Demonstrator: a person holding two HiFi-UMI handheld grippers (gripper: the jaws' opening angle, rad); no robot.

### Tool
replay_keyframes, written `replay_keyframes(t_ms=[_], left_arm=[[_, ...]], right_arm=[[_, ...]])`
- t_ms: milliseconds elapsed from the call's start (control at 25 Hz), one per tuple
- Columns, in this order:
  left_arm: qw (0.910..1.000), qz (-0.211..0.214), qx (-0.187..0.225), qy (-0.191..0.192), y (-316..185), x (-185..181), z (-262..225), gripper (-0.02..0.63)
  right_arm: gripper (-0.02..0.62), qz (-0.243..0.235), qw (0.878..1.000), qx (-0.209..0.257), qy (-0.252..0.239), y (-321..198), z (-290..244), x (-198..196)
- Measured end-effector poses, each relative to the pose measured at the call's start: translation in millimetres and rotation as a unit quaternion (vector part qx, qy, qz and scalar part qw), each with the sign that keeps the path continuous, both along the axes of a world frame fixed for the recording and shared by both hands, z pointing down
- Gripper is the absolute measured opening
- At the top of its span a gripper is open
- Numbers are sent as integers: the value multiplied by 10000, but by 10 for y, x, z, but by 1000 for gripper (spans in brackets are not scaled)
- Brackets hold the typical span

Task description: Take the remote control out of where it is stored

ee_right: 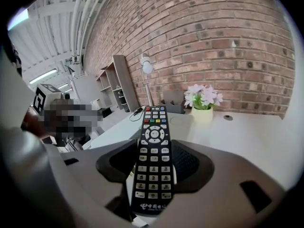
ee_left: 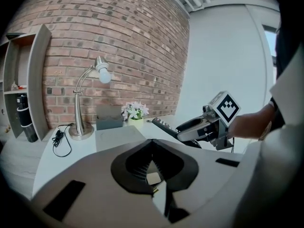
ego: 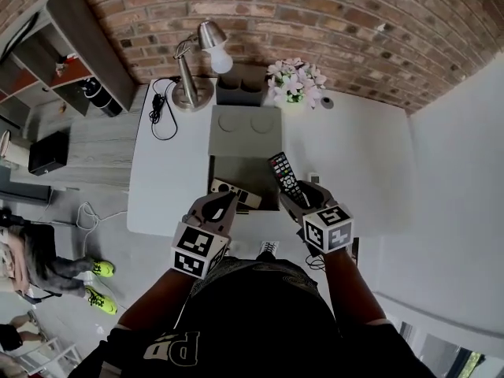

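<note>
The right gripper [ee_right: 152, 155] was clamped on the black remote control [ee_right: 155, 127], held clear above the open grey storage box [ego: 244, 129] on the white desk [ego: 370, 172], the removal apparently done, while the left gripper [ee_left: 152, 149] hovered alongside, jaws together and empty.

We see the remote control [ee_right: 153, 160], a long, slim black handset. It has rows of pale buttons, a round ring pad above them and a strip of red, green, yellow and blue keys near its far end. White print marks its near end. The right hand-held gripper [ee_right: 152, 172] clamps it by the lower half. It lies face up between the jaws, its far end pointing forward and slightly up, raised off the bench [ego: 362, 164]. From above we see it over the right edge of the open dark compartment [ego: 236, 170].
</note>
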State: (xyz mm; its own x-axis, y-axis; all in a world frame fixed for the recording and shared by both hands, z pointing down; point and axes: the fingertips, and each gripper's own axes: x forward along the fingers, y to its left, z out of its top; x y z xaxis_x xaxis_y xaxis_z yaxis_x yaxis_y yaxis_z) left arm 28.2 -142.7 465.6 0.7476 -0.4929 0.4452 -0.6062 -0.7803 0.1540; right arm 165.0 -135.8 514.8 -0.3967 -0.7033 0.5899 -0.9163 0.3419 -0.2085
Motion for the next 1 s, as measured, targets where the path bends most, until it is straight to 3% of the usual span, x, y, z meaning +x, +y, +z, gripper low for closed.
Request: replay_keyframes(t_ms=[240,520,1000], left_arm=[[9992,395,-4,-96,61,341,28,6],[9973,723,16,-103,159,696,20,6],[9985,523,41,-149,146,728,-15,6]], right_arm=[[224,913,9957,-134,36,231,144,697],[224,1899,9807,-456,92,463,467,1511],[224,2649,9515,-1465,543,460,1398,2161]])
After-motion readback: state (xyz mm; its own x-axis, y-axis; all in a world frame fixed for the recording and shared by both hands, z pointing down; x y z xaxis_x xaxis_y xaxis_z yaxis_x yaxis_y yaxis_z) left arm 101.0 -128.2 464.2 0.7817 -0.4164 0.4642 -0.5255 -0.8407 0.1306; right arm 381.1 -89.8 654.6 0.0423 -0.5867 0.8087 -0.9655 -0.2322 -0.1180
